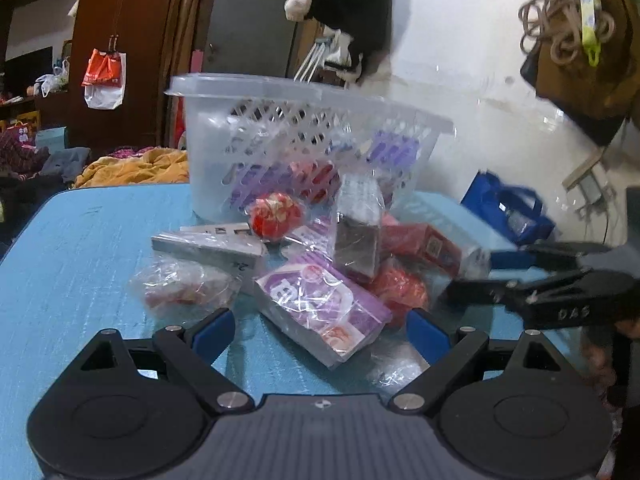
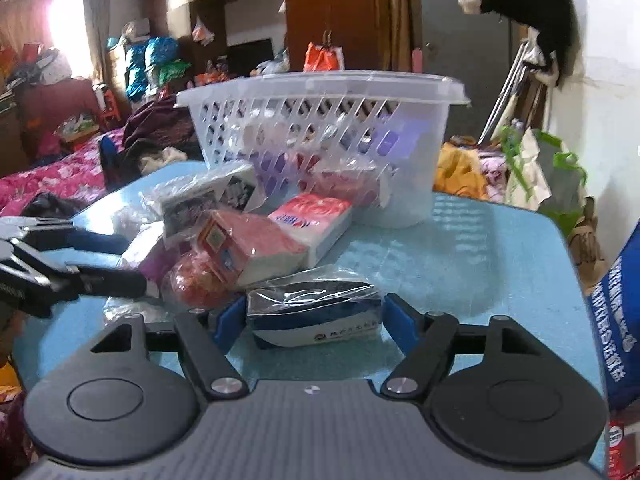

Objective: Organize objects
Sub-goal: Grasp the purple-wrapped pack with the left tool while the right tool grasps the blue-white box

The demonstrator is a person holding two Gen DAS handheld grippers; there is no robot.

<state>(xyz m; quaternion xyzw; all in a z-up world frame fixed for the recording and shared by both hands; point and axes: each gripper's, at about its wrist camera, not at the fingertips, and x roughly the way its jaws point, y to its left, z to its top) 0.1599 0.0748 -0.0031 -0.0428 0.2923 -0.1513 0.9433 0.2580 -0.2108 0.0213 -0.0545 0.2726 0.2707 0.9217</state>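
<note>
A clear lattice basket [image 1: 304, 92] [image 2: 320, 80] stands at the back of the blue table [image 1: 80, 240] with wrapped packets inside. In front of it lies a heap: a purple packet [image 1: 320, 308], red balls [image 1: 276, 214], a grey box [image 1: 208, 248], a red box [image 2: 244, 248] and a red-and-white tissue pack [image 2: 316, 220]. My left gripper [image 1: 322, 332] is open, and the purple packet lies just ahead between its fingers, untouched. My right gripper [image 2: 316, 322] has both pads against a bagged blue-and-white packet [image 2: 316, 316] resting on the table. Each gripper shows in the other's view [image 1: 474, 276] [image 2: 120, 262].
A blue bag [image 1: 508, 208] sits beyond the table's right edge, and another blue bag [image 2: 616, 312] stands close on the right. Behind the table there is a bed with a yellow blanket [image 1: 140, 168] and piled clothes. Bare tabletop shows left of the heap and right of the basket.
</note>
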